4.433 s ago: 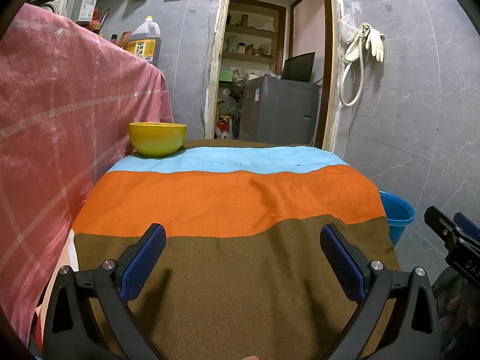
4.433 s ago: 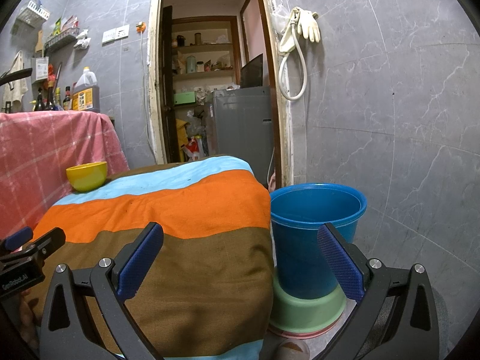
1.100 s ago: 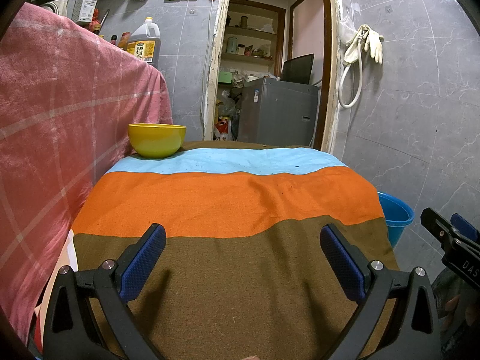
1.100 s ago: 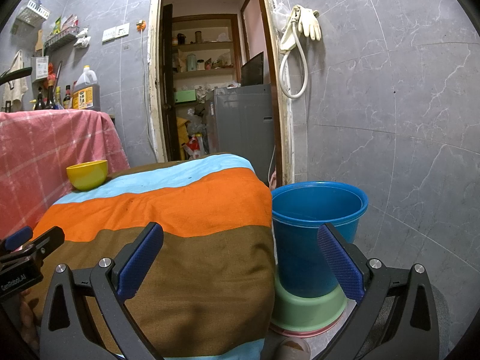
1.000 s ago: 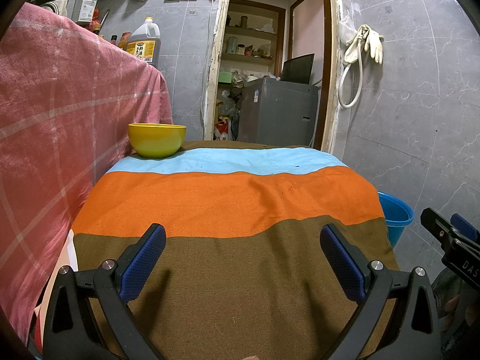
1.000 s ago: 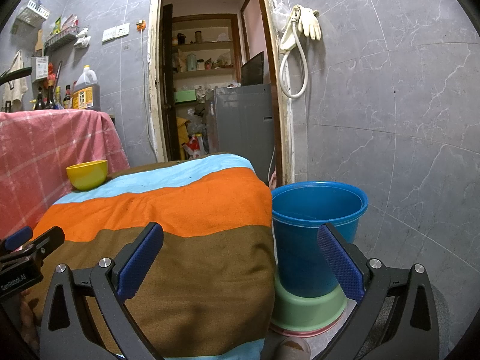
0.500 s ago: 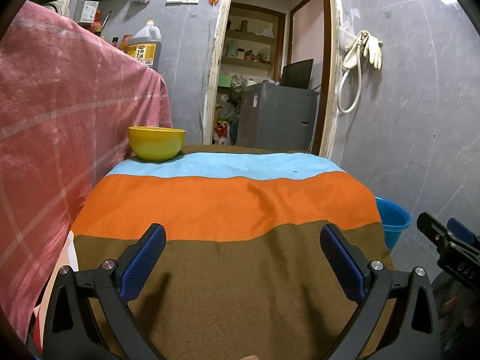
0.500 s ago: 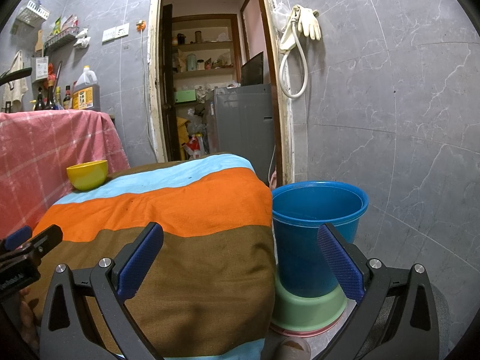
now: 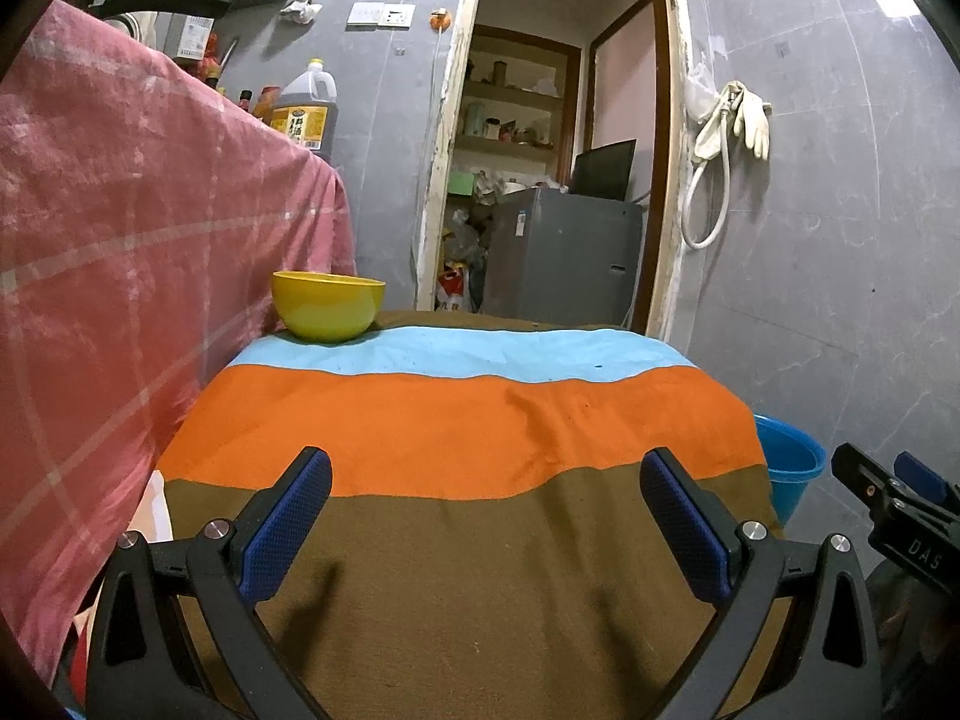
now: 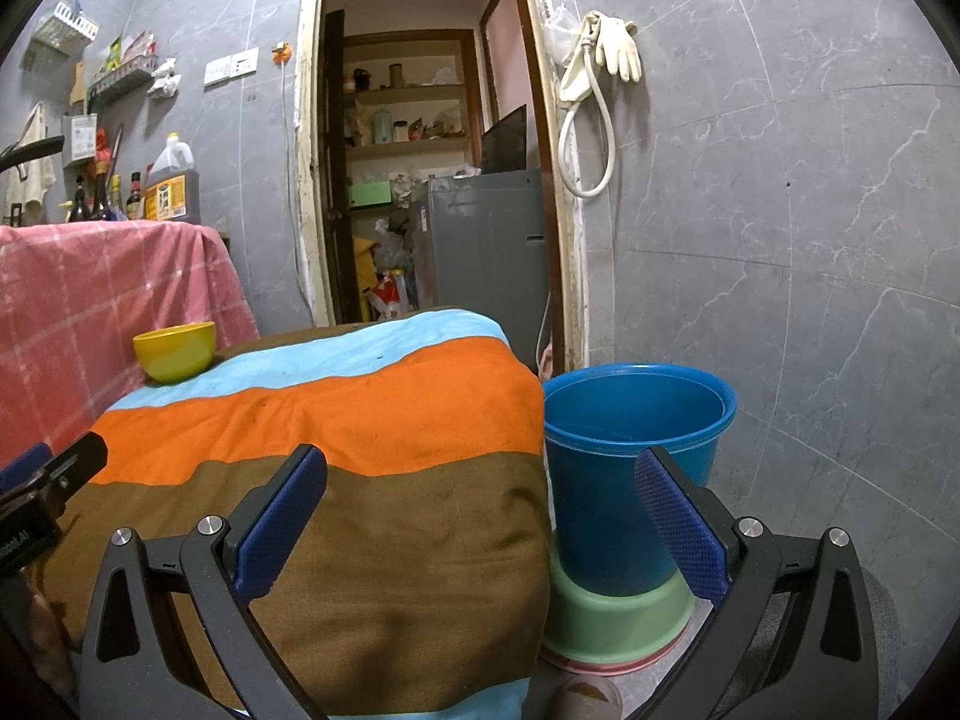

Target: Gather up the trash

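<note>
- Left wrist view: the left gripper (image 9: pixel 485 519) hung over the brown band of a striped cloth (image 9: pixel 456 420), its blue-padded fingers (image 9: pixel 287 525) spread wide and holding nothing.
- A yellow bowl (image 9: pixel 327 306) sat at the far left corner, on the light-blue stripe, touching the pink checked cloth (image 9: pixel 120 252) beside it.
- At the right edge the blue bucket (image 9: pixel 786 468) showed partly behind the cloth's corner, with the right gripper (image 9: pixel 894 516) just in front of it.
- Right wrist view: the right gripper (image 10: pixel 480 510) was likewise wide open and empty, pointed at the cloth's right corner.
- The blue bucket (image 10: pixel 630 468) stood upright on a green basin (image 10: pixel 606 618), just beside the draped cloth (image 10: pixel 336 420).
- The yellow bowl (image 10: pixel 174 351) lay far left; no loose trash could be made out.
</note>
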Action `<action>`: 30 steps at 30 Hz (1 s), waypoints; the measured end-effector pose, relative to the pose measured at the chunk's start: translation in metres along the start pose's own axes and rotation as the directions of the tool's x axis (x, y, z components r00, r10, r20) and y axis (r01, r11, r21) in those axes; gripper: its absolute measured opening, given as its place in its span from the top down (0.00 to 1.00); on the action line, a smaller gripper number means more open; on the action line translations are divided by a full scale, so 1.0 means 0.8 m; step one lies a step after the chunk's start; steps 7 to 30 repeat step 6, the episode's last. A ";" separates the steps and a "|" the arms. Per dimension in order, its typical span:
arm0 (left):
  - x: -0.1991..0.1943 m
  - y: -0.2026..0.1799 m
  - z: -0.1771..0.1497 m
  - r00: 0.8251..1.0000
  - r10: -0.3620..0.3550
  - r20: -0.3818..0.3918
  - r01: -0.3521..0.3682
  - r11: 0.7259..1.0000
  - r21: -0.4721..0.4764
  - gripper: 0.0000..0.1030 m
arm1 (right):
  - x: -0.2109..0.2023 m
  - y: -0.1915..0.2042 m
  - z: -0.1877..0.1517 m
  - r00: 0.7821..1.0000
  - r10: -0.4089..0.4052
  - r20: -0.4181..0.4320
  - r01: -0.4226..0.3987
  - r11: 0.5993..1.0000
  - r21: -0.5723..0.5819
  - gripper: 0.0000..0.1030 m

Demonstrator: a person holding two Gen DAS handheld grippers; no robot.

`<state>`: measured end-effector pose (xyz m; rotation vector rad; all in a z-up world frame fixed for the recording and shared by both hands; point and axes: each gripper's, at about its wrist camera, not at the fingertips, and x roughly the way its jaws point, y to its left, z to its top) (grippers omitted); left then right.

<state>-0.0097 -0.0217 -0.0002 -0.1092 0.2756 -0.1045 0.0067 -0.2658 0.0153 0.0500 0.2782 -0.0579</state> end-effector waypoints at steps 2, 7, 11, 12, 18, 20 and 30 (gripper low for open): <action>-0.001 -0.002 0.000 1.000 0.001 0.001 -0.001 1.000 0.002 0.02 | 0.000 0.000 0.000 1.000 0.001 0.000 -0.001 1.000 0.000 0.00; 0.000 -0.002 0.000 1.000 0.000 -0.001 0.000 1.000 0.001 0.02 | -0.001 0.001 0.000 1.000 0.000 0.000 0.000 1.000 0.000 0.00; 0.000 -0.002 0.000 1.000 0.000 -0.001 0.000 1.000 0.001 0.02 | -0.001 0.001 0.000 1.000 0.000 0.000 0.000 1.000 0.000 0.00; 0.000 -0.002 0.000 1.000 0.000 -0.001 0.000 1.000 0.001 0.02 | -0.001 0.001 0.000 1.000 0.000 0.000 0.000 1.000 0.000 0.00; 0.000 -0.002 0.000 1.000 0.000 -0.001 0.000 1.000 0.001 0.02 | -0.001 0.001 0.000 1.000 0.000 0.000 0.000 1.000 0.000 0.00; 0.000 -0.002 0.000 1.000 0.000 -0.001 0.000 1.000 0.001 0.02 | -0.001 0.001 0.000 1.000 0.000 0.000 0.000 1.000 0.000 0.00; 0.000 -0.002 0.000 1.000 0.000 -0.001 0.000 1.000 0.001 0.02 | -0.001 0.001 0.000 1.000 0.000 0.000 0.000 1.000 0.000 0.00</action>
